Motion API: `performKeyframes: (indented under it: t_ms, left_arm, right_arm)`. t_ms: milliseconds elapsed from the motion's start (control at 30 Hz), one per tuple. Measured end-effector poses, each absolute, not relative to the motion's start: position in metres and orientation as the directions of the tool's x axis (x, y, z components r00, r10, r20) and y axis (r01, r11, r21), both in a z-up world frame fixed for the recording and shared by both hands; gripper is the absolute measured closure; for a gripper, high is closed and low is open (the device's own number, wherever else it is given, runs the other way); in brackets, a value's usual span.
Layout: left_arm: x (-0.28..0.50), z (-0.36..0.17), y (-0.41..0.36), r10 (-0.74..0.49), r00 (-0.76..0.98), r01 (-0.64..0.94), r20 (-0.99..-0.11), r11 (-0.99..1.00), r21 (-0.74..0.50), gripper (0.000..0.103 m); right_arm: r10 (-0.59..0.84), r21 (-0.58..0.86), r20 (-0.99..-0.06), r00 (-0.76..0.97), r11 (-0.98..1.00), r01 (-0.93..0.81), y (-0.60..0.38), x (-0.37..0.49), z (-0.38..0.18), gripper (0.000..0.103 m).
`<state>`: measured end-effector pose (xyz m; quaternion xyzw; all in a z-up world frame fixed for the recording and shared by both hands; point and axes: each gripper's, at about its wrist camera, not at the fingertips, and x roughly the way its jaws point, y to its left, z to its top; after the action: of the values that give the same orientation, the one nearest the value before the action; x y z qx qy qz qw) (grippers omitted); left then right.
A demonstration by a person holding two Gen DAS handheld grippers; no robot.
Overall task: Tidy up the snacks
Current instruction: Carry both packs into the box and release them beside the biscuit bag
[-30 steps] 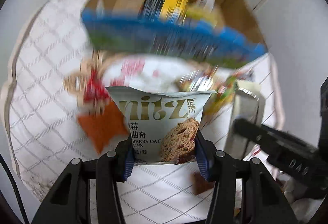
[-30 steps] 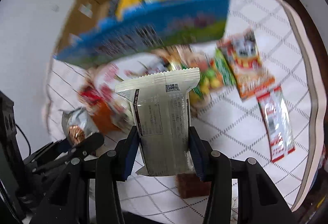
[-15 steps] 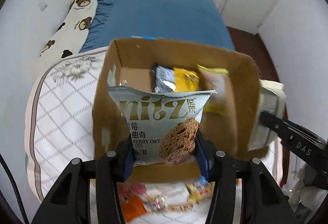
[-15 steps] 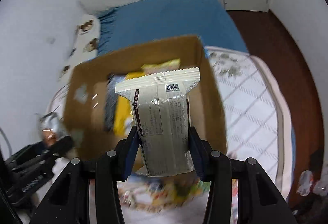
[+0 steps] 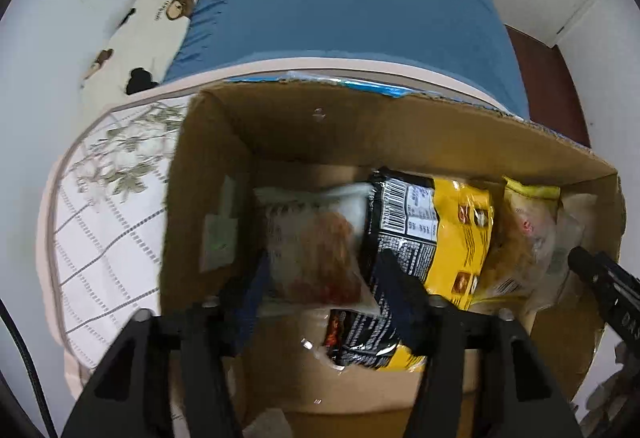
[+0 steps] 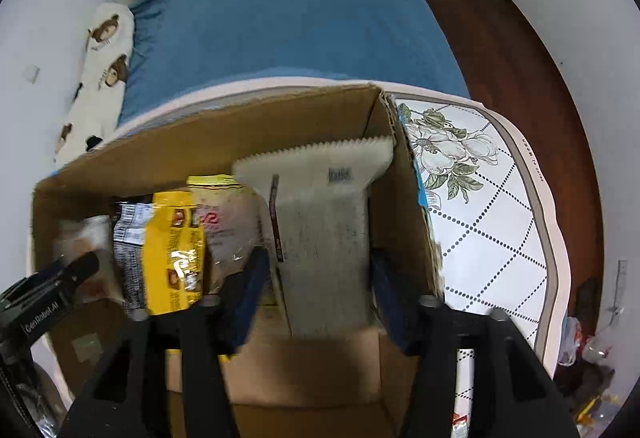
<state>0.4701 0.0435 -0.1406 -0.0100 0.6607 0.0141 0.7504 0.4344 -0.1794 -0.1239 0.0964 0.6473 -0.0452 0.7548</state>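
Note:
A brown cardboard box [image 5: 304, 125] stands on the bed and holds several snack packs. My left gripper [image 5: 324, 290] is open over the box's left end; the cookie pack [image 5: 316, 238] lies blurred between its spread fingers, loose inside the box. My right gripper [image 6: 316, 286] is open over the box's right end [image 6: 400, 222]; the white wrapped pack [image 6: 320, 222] stands blurred between its fingers, apart from the pads. A black and yellow pack [image 5: 432, 238] and a clear yellow-topped pack [image 5: 524, 234] stand in the middle of the box.
The box sits on a white checked quilt [image 6: 488, 222] over a blue bedsheet [image 5: 352, 5]. A bear-print pillow [image 5: 152, 13] lies at the far left by the wall. Dark wood floor [image 6: 532, 57] and white doors are at the right.
Both grippers moved from the snack pile to over the box, then opened. The cookie pack and the white pack have left the pads and are dropping into the box.

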Motion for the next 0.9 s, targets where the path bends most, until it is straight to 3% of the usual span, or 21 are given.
performKeyframes:
  t_ms: [33, 133, 900]
  left_arm:
    - [0.471, -0.142, 0.043, 0.0, 0.127, -0.034, -0.992, 0.999, -0.005, 0.029]
    - [0.471, -0.141, 0.039, -0.001, 0.143, -0.014, -0.99, 1.0, -0.003, 0.027]
    - [0.368, -0.082, 0.029, 0.017, 0.29, -0.011, -0.957, 1.0, 0.014, 0.025]
  right_arm:
    - [0.054, 0.082, -0.987, 0.15, 0.978, 0.192, -0.179, 0.436, -0.128, 0.023]
    - [0.049, 0.075, -0.986, 0.156, 0.983, 0.165, -0.173, 0.439, -0.131, 0.016]
    - [0.021, 0.039, -0.957, 0.29, 0.998, 0.058, -0.159, 0.341, -0.084, 0.016]
